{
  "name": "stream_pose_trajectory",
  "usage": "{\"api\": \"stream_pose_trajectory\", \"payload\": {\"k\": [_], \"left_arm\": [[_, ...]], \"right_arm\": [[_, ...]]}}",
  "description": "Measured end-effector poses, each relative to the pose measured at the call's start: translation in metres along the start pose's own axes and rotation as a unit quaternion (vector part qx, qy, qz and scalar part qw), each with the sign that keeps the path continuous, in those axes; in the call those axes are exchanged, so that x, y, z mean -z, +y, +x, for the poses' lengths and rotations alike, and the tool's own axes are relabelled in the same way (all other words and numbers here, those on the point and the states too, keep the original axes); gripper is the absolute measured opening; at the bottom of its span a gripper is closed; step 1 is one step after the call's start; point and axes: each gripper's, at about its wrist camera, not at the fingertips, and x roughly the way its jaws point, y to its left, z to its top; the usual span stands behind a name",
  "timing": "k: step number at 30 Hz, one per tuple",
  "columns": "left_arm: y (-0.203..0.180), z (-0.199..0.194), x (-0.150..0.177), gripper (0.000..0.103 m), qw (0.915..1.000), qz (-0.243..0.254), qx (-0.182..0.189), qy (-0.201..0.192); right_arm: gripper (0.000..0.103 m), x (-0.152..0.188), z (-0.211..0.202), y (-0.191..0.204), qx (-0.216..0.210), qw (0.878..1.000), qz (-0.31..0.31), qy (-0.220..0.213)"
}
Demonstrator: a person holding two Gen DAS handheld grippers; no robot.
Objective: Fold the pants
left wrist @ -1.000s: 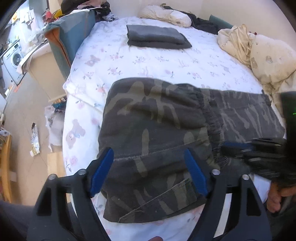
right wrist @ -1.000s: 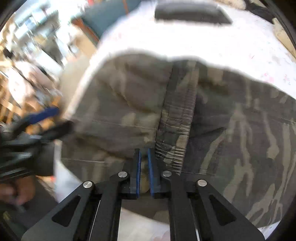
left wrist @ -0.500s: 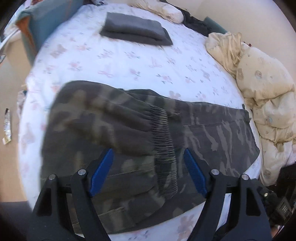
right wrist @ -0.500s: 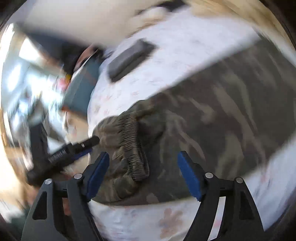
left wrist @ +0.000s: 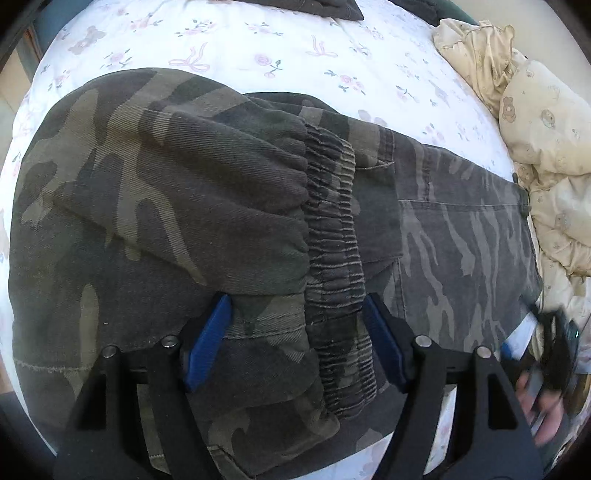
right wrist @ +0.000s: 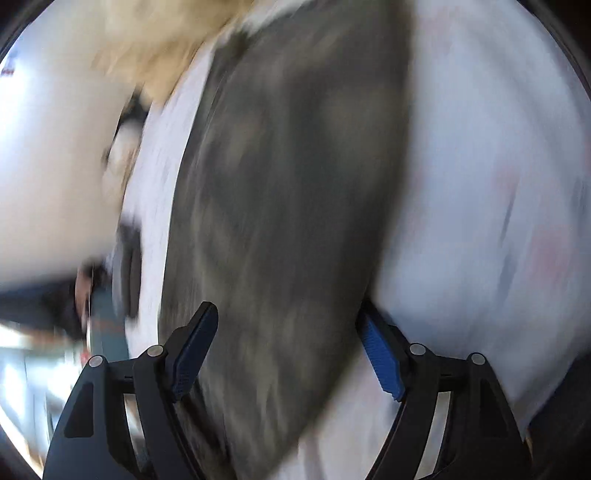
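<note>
The camouflage pants lie on the bed, the leg end folded over so its elastic cuff rests across the middle. My left gripper is open just above the pants, its blue pads on either side of the cuff. My right gripper is open and empty over the pants; that view is heavily blurred by motion. The right gripper also shows blurred at the left wrist view's right edge.
The white floral bedsheet surrounds the pants. A cream teddy-print duvet is bunched at the right. A dark folded garment lies at the far end of the bed.
My right gripper opened, let go of the pants' cuff and swung away to the right. My left gripper moved right and lower over the cuff, staying open.
</note>
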Motion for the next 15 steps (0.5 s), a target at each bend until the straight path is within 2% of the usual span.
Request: {"api": "stream_pose_trajectory", "payload": {"k": [3,6,8,10,12,13,15], "left_arm": [[-0.001,-0.001,0.003,0.07,0.9999,0.01,0.001,-0.004],[-0.001,-0.003,0.003,0.07,0.9999,0.016,0.005,-0.001],[0.0,-0.004,0.003,0.07,0.9999,0.015,0.009,-0.001],[0.0,-0.003,0.003,0.07,0.9999,0.016,0.006,0.0],[0.0,-0.004,0.003,0.07,0.9999,0.016,0.001,0.001],[0.0,-0.004,0.003,0.07,0.9998,0.018,-0.002,0.001],[-0.003,-0.002,0.002,0.07,0.9998,0.02,-0.006,0.001]], "right_arm": [[0.079,-0.049,-0.004,-0.01,-0.021,0.997,0.043,-0.055],[0.076,-0.097,-0.018,-0.014,-0.021,0.992,0.041,-0.113],[0.065,-0.121,-0.025,-0.018,-0.005,0.99,0.041,-0.133],[0.056,-0.139,-0.026,-0.024,0.003,0.99,0.052,-0.134],[0.037,-0.152,-0.03,-0.027,0.017,0.988,0.053,-0.145],[0.022,-0.153,-0.028,-0.025,0.022,0.988,0.045,-0.147],[0.018,-0.151,-0.032,-0.016,0.029,0.988,0.012,-0.152]]}}
